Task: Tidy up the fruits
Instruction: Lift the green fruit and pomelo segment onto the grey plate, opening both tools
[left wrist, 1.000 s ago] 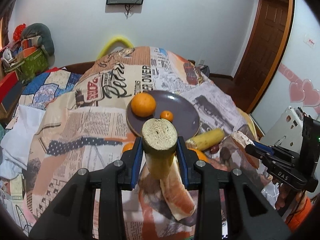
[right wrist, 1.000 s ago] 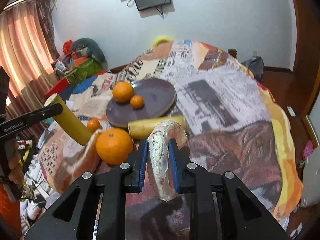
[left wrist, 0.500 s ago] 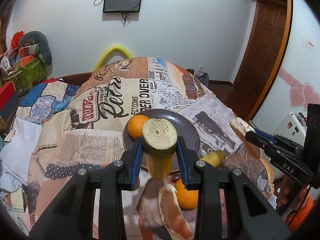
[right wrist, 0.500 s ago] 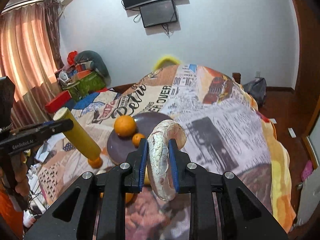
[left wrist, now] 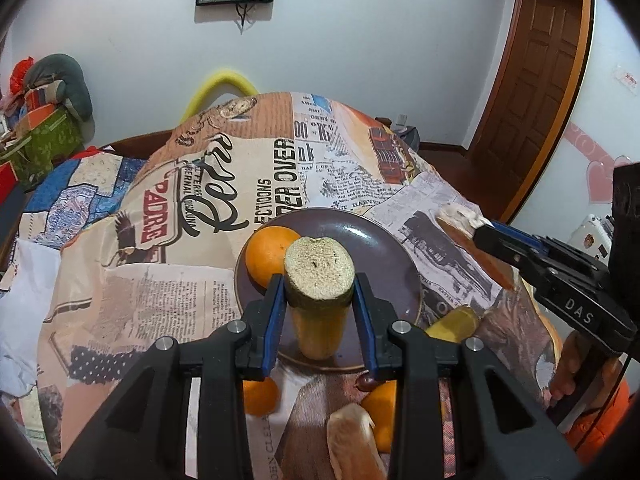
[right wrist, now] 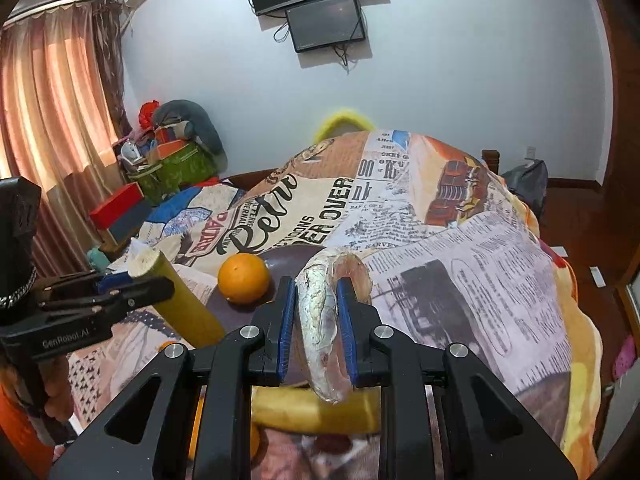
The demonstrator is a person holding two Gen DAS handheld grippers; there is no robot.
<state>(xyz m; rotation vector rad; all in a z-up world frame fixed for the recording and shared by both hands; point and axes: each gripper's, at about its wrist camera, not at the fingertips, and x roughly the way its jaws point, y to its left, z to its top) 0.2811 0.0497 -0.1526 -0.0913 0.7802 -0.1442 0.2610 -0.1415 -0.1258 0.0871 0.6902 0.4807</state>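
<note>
Gripping yellow stalk in left gripper above plate; right gripper clamping fish slice beside it.

Black plastic left gripper and right gripper: blue finger pads, silver screws, white "DAS" lettering, orange sleeves.

Glossy glazed plate; printed cloth cover; matt plastic left tongs, blue pads.

The plate is bare on its right half, its left taken by an orange, while loose fruit crowds its near rim
</note>
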